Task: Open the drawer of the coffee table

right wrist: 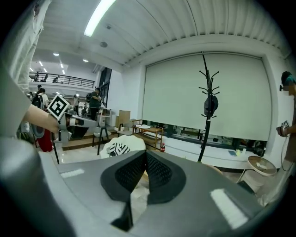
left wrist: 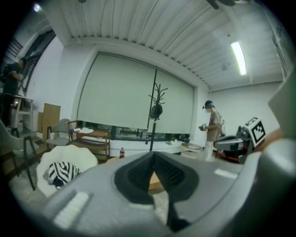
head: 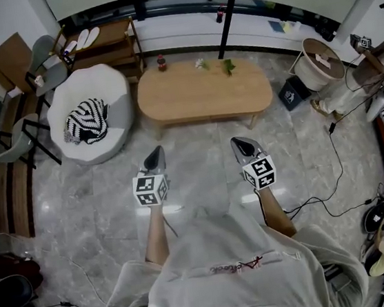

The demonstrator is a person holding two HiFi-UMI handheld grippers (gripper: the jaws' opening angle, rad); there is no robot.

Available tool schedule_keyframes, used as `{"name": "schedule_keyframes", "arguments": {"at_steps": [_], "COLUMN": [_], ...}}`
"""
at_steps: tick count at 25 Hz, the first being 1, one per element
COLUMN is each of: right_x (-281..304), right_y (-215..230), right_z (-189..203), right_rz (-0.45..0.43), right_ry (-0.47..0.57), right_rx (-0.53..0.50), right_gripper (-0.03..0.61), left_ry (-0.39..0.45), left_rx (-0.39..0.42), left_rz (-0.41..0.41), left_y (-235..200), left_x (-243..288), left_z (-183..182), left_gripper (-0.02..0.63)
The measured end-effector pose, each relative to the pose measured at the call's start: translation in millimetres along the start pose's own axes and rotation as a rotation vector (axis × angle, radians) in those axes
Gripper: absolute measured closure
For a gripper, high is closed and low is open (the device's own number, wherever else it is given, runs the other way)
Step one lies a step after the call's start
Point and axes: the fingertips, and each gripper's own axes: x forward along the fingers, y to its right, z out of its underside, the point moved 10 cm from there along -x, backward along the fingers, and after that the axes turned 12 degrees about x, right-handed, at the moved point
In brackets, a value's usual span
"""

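1. Grey marble-look floor (head: 79, 198) in a big open room, with a pale roller blind (left wrist: 120, 90) across the far window.
2. Low oval wooden bench (head: 192, 97) sits ahead of both tools, with bare floor in between. Can't make out its drawer in any view.
3. Dark bottle (head: 161, 63) with red on it stands on the bench's far edge near the left end. Its label is too small to read.
4. Left tool (head: 155, 152) and right tool (head: 236, 142) are side by side, aimed at the bench. Each has its jaws pressed together, pinching nothing.
5. Writing-wise, there's red script (head: 237, 266) on the person's pale sweatshirt, not legible. The tool cubes only carry black-and-white square markers.
6. Head view gives the whole bench top. The gripper views only catch a sliver of wood past the jaws.
7. Left gripper view alone has a person in a cap (left wrist: 213, 122) standing off to the right. Right gripper view alone has a railed upper level (right wrist: 64, 79).
8. White armchair (head: 110, 83) with a striped cushion (head: 85, 121) sits just off the bench's left end.
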Motion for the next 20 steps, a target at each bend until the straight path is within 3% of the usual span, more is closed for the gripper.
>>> {"name": "schedule_keyframes", "arguments": {"at_steps": [20], "right_x": [17.4], "right_y": [33.9], "right_z": [22.4], "right_rz": [0.004], "right_ry": [-0.021], "right_rx": [0.085], "right_gripper": [0.574], "left_ry": [-0.062], "left_rx": [0.045], "left_rz": [0.068], "left_y": [8.1], "left_x": [55.1], "left_z": [-4.3], "left_gripper": [0.615]}}
